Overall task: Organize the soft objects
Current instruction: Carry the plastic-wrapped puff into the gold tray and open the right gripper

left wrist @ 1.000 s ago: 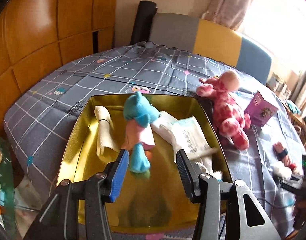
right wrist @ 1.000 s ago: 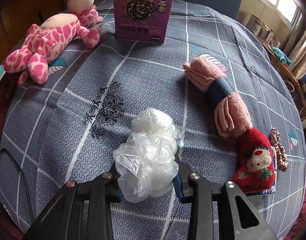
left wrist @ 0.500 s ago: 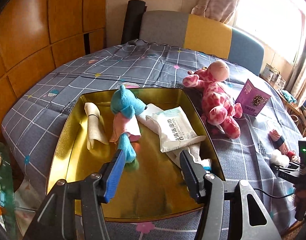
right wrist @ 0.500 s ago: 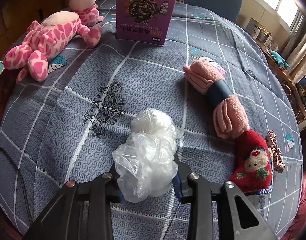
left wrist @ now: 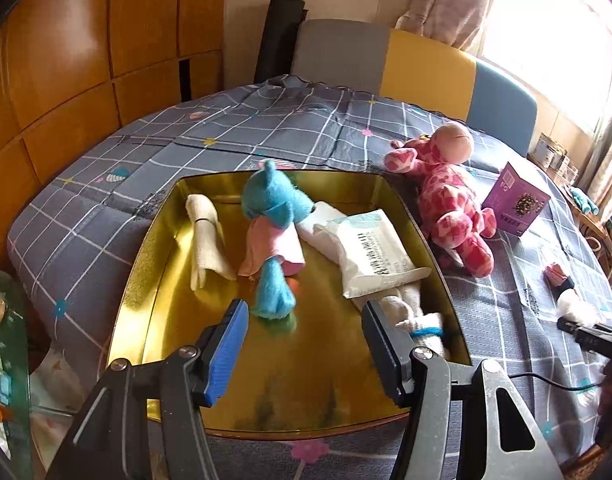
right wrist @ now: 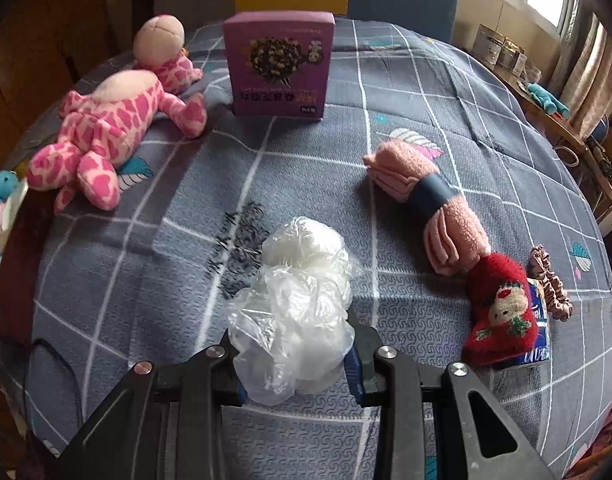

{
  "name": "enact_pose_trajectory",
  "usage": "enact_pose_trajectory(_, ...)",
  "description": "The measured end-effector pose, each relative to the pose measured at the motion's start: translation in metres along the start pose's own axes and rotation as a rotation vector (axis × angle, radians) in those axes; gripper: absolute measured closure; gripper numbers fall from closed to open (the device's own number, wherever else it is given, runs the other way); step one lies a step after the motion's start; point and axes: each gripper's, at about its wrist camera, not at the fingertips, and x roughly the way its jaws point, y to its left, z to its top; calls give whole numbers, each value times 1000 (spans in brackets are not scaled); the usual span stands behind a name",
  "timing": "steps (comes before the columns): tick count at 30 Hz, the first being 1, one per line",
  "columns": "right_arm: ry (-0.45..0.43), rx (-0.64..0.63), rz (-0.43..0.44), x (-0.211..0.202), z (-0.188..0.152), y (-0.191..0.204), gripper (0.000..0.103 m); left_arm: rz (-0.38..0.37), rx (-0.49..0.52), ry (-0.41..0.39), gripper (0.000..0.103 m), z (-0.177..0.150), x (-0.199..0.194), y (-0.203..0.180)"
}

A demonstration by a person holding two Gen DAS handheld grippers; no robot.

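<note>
My left gripper (left wrist: 304, 312) hangs over the gold tray (left wrist: 146, 240), its jaws opening with nothing between them. Just ahead of its fingertips a blue plush toy (left wrist: 274, 204) with a pink wrap lies in the tray. Beside the toy lie a cream cloth roll (left wrist: 204, 236), a wipes pack (left wrist: 369, 248) and a white sock (left wrist: 413, 316). My right gripper (right wrist: 294, 360) is shut on a crumpled clear plastic bag (right wrist: 302, 280) with white stuffing, just above the grey checked cloth. A pink spotted plush (right wrist: 106, 128) lies at the far left.
A purple box (right wrist: 280, 68) stands upright at the back. A rolled pink towel (right wrist: 425, 196), a red Christmas sock (right wrist: 497, 312) on a blue pack and a scrunchie (right wrist: 549, 280) lie to the right. Chairs stand behind the table; a black cable (left wrist: 545, 384) trails near the tray.
My left gripper has drawn back from the blue toy and its jaws have widened. My right gripper has lifted the plastic bag a little and rolled slightly.
</note>
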Motion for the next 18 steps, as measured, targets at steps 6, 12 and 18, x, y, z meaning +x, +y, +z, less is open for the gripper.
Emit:
enact_pose_trajectory(6,-50,-64,106,-28,5,44,68,15,-31,1,43,-2,0,15)
enact_pose_trajectory(12,-138,-147,327,-91,24,87,68,62,-93,-27,43,3,-6,43)
enact_pose_trajectory(18,-120,-233,581,-105,33,154,68,79,-129,-35,43,3,-10,59)
